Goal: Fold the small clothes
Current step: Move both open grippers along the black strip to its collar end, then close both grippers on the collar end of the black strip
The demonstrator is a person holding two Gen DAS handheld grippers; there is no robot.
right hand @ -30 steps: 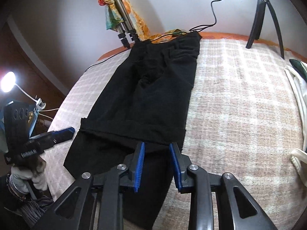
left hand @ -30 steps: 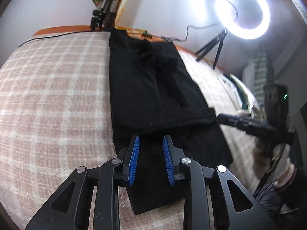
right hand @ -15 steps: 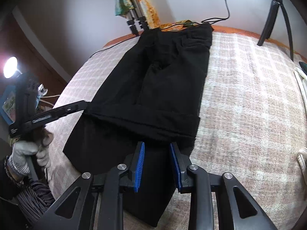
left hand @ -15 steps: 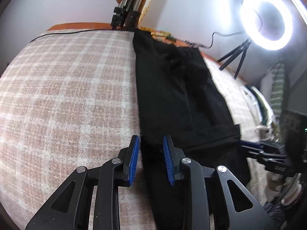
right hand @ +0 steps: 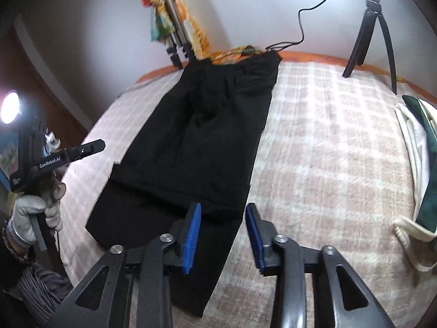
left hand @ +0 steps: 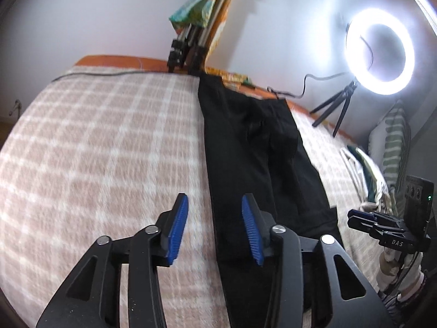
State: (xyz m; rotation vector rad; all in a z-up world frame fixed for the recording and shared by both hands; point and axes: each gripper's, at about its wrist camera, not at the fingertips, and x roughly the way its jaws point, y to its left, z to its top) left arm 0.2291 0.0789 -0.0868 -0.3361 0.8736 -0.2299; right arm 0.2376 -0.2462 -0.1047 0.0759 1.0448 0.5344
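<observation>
Black fabric trousers (right hand: 207, 142) flat on checked pink-and-white bed blanket (right hand: 327, 150), one fold done. More folds left. My left jaws (left hand: 211, 229) and right jaws (right hand: 222, 235) opening, gripping nothing.

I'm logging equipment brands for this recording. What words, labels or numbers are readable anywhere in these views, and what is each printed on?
"DAS": white letters on the black body of the right gripper, seen from the left wrist camera.
"GenRobot.AI": white letters on the black side of the left gripper, seen from the right wrist camera.
A small white mark lower on that same black handle is too small to read.
Nothing else carries readable text.
</observation>
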